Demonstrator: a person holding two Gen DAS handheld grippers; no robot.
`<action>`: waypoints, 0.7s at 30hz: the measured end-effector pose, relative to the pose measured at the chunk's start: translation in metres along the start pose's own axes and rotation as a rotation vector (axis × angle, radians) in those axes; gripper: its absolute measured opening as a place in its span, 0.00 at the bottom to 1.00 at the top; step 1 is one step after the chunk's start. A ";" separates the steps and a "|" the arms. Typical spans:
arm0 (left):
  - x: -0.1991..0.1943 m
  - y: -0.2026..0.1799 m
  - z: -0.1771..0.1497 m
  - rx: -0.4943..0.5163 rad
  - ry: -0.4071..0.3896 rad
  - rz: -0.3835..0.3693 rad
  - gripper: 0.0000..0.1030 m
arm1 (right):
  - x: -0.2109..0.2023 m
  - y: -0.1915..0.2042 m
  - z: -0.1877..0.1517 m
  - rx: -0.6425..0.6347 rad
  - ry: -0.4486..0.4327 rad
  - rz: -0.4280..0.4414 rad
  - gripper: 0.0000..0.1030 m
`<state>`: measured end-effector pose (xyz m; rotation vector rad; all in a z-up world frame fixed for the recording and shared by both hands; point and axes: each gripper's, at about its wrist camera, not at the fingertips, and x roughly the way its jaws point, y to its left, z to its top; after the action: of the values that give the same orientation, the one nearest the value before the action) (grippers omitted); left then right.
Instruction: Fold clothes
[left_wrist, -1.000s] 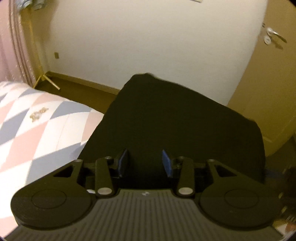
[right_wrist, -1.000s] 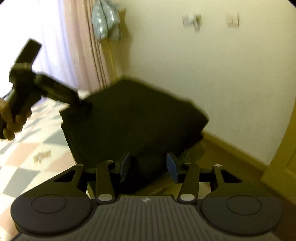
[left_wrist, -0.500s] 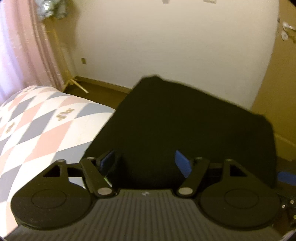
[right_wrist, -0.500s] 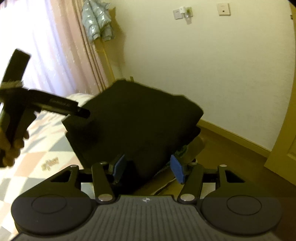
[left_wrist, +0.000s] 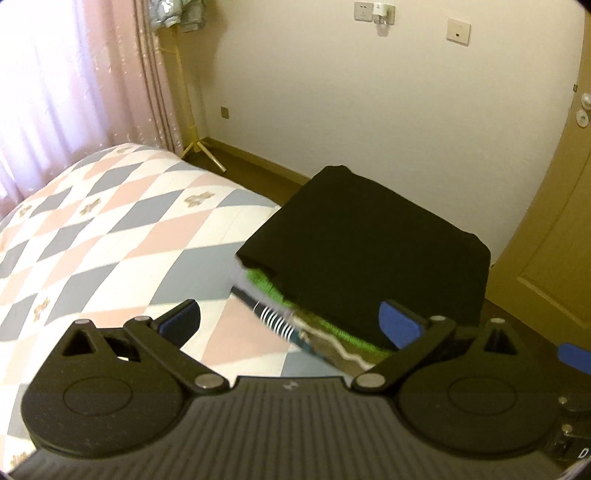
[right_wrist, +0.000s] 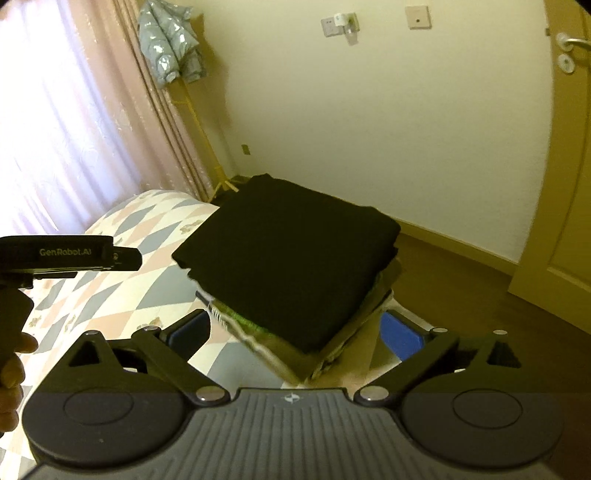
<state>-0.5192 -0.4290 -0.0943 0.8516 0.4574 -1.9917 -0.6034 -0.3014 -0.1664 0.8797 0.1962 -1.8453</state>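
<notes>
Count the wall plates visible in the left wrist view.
3: a socket with a plug at top centre, a switch plate right of it, and a small outlet low by the curtain. Others may be hidden.

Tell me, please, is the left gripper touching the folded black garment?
Apart: the left wrist view shows the left gripper wide open, short of the folded black garment.

- A bed (left_wrist: 110, 236) with a quilt of pink, grey and white diamonds is carrying the clothes.
- A stack of folded clothes (left_wrist: 317, 332) is sitting at its corner, a folded black garment (left_wrist: 369, 251) lying on top.
</notes>
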 end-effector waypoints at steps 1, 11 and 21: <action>-0.007 0.006 -0.005 -0.003 0.001 -0.006 0.99 | -0.007 0.007 -0.006 0.000 -0.005 -0.012 0.98; -0.099 0.064 -0.061 0.038 -0.029 0.040 0.99 | -0.082 0.084 -0.063 0.066 -0.031 -0.128 1.00; -0.210 0.081 -0.078 0.111 -0.210 0.068 0.99 | -0.183 0.146 -0.062 -0.002 -0.205 -0.261 1.00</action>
<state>-0.3446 -0.3003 0.0032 0.7060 0.1972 -2.0316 -0.4133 -0.2009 -0.0550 0.6818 0.1912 -2.1628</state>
